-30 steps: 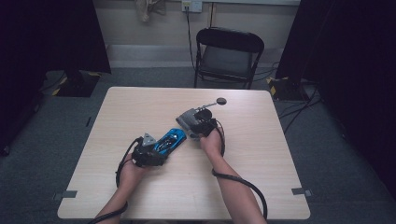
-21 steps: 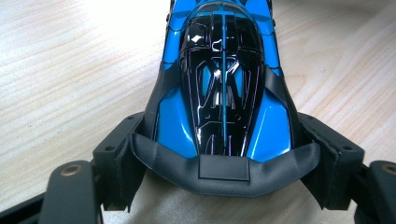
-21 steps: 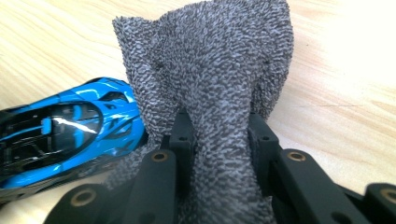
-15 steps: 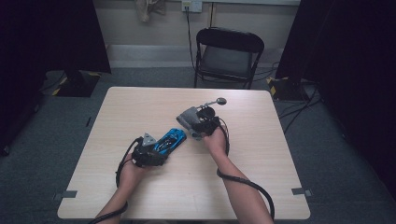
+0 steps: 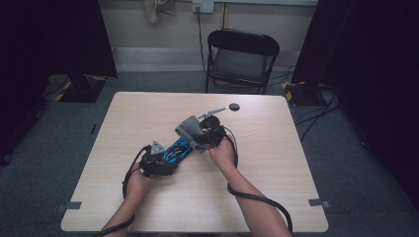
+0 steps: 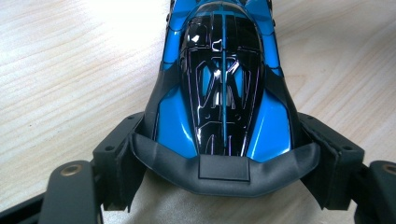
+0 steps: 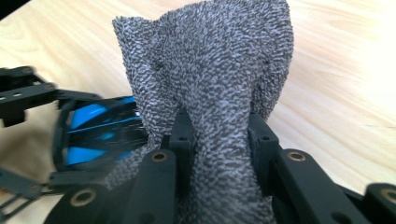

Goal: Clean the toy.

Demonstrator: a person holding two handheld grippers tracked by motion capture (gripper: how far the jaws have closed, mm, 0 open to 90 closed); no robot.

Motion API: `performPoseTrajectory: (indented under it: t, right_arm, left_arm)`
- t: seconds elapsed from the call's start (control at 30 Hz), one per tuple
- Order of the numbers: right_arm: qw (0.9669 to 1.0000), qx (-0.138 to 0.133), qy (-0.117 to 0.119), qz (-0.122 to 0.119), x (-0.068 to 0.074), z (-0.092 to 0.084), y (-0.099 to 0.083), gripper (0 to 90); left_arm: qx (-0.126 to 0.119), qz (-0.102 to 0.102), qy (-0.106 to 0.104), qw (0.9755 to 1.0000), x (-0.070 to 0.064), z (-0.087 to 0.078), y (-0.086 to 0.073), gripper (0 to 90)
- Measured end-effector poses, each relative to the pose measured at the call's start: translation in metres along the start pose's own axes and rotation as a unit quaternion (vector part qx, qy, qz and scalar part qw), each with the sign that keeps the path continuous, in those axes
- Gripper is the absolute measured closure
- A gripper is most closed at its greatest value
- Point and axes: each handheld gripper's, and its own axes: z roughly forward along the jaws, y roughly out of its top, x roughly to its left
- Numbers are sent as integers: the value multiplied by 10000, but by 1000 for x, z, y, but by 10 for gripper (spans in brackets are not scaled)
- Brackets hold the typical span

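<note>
A glossy blue and black toy car (image 6: 223, 79) lies on the wooden table (image 5: 276, 197). My left gripper (image 6: 223, 158) is shut on its rear end, one pad (image 6: 116, 158) against each side by the grey rear wing. In the high view the car (image 5: 175, 149) points up and right from the left gripper (image 5: 165, 158). My right gripper (image 7: 219, 135) is shut on a bunched grey terry cloth (image 7: 210, 60), which stands up above the jaws. From above, the cloth (image 5: 188, 126) hangs just over the car's front end, held by the right gripper (image 5: 200, 137).
A small dark round thing (image 5: 233, 106) and a thin grey stick (image 5: 212, 112) lie on the table beyond the right hand. A black folding chair (image 5: 242, 54) stands behind the far edge. Cables trail from both grippers across the near part of the table.
My right gripper has risen a little with the cloth and shifted slightly left, toward the car's front. The left gripper and the car have stayed put.
</note>
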Motion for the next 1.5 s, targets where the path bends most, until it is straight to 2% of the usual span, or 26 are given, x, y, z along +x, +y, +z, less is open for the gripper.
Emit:
performPoseTrajectory:
  t: [0.47,0.7,0.97,1.07,1.3,1.5]
  right_arm:
    - [9982,259,417,-347,40,19,-3,695]
    - [9962,398,485,-611,59,30,-4,695]
    - [9936,490,640,-793,76,42,-8,694]
    - [9934,506,684,-768,78,44,-9,694]
    - [9920,517,682,-931,79,46,-12,696]
    - [9924,497,711,-871,78,47,-12,697]
  left_arm:
    - [-4,4,1,10000,0,0,0,245]
    - [5,21,1,10000,0,0,0,245]
    - [8,26,4,10000,0,0,0,245]
    - [8,19,-1,10000,0,0,0,245]
    - [-4,2,11,10000,0,0,0,245]
    - [-4,-7,9,10000,0,0,0,245]
